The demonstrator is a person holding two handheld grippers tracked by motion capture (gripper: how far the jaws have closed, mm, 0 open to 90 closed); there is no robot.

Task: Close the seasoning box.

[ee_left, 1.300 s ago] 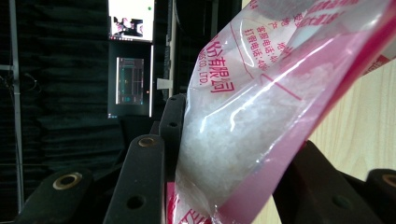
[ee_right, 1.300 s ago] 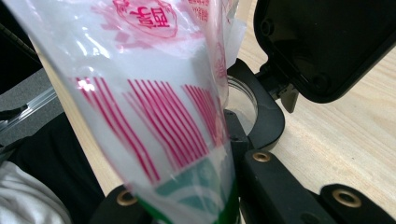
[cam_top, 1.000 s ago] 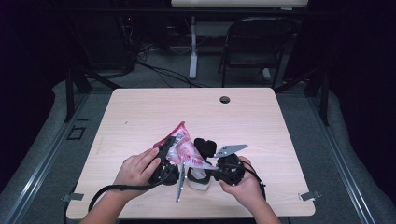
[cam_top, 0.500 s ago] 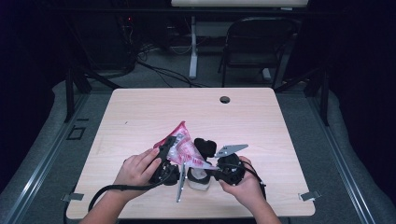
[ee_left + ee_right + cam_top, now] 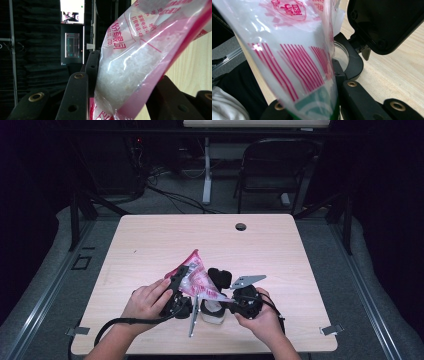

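Nothing has shifted since earlier.
Your left gripper and right gripper both stay clamped on the pink bag, at the table's six o'clock.

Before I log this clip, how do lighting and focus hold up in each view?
High view: table evenly lit, surroundings nearly black, image soft. Left gripper view: plastic bag very close, print readable, white glare streaks across it; bright monitor blown out against a dark room. Right gripper view: bag close and slightly soft, black lid dark and featureless.
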